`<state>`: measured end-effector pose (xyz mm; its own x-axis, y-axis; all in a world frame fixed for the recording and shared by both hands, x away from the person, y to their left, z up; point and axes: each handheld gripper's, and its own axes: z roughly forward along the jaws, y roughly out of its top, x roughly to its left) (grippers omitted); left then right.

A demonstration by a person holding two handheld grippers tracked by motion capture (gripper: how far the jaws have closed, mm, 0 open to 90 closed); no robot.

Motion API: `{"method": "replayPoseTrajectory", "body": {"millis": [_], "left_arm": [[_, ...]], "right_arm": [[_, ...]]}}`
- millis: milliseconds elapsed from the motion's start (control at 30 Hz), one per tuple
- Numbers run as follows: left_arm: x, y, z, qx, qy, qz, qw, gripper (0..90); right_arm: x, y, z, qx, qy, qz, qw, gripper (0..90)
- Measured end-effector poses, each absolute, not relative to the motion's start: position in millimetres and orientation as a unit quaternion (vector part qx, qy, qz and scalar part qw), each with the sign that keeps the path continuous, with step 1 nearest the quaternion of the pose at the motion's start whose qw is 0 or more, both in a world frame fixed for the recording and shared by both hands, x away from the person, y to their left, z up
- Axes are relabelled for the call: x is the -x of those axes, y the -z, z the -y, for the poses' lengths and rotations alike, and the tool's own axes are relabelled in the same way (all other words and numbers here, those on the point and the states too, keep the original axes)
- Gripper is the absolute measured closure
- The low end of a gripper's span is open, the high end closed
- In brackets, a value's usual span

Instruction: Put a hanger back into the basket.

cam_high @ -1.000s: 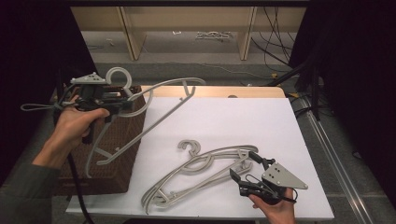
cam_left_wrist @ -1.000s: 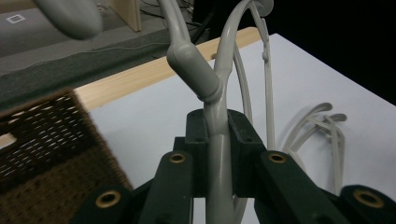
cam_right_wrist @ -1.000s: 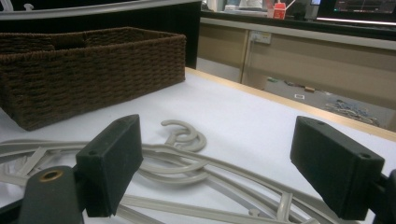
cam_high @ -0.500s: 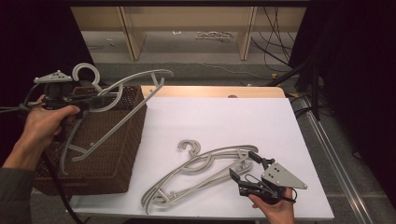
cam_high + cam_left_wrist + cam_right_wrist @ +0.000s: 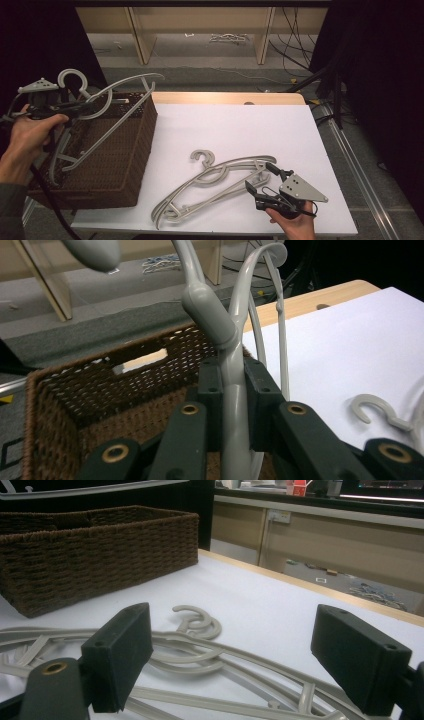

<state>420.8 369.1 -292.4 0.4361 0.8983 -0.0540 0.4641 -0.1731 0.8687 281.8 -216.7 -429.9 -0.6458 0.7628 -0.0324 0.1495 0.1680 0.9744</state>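
1. The white table (image 5: 235, 125) spans the middle of the high view, with a strip of bare wood along its far edge.
2. The brown wicker basket (image 5: 107, 160) sits at the table's left side, its near left part overhanging the edge. In the left gripper view its far wall has a slot handle, and its inside is seen below the jaws.
3. The held grey hanger (image 5: 107, 117) hangs tilted over the basket, its hook (image 5: 70, 79) up at the far left, one arm reaching toward the basket's far right corner and the lower bar slanting down into the basket's left part.
4. The stack of grey hangers (image 5: 215, 187) lies flat on the table near its near edge, right of the basket and apart from it, hooks pointing to the far side.
5. The left gripper (image 5: 75, 109), in the person's left hand over the basket's far left corner, is clenched on the held hanger just below its hook; in the left gripper view both pads press the grey neck.
6. The right gripper (image 5: 260, 181) rests low at the near right, jaws released and wide, just beside the right end of the stack; in the right gripper view the hangers lie between and beyond the pads, which do not press them.
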Motion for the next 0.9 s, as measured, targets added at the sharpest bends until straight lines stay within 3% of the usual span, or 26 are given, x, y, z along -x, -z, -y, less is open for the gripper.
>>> {"method": "replayPoseTrajectory", "body": {"millis": [333,900], "left_arm": [[-421,311,-397,-0.722,-0.270,-0.475,0.424,80.0],[-423,328,-408,-0.736,-0.275,-0.479,0.391,80.0]], "right_arm": [[-283,431,216,-0.320,-0.561,-0.712,0.275,17.8],[-283,432,214,-0.315,-0.564,-0.715,0.267,17.9]]}}
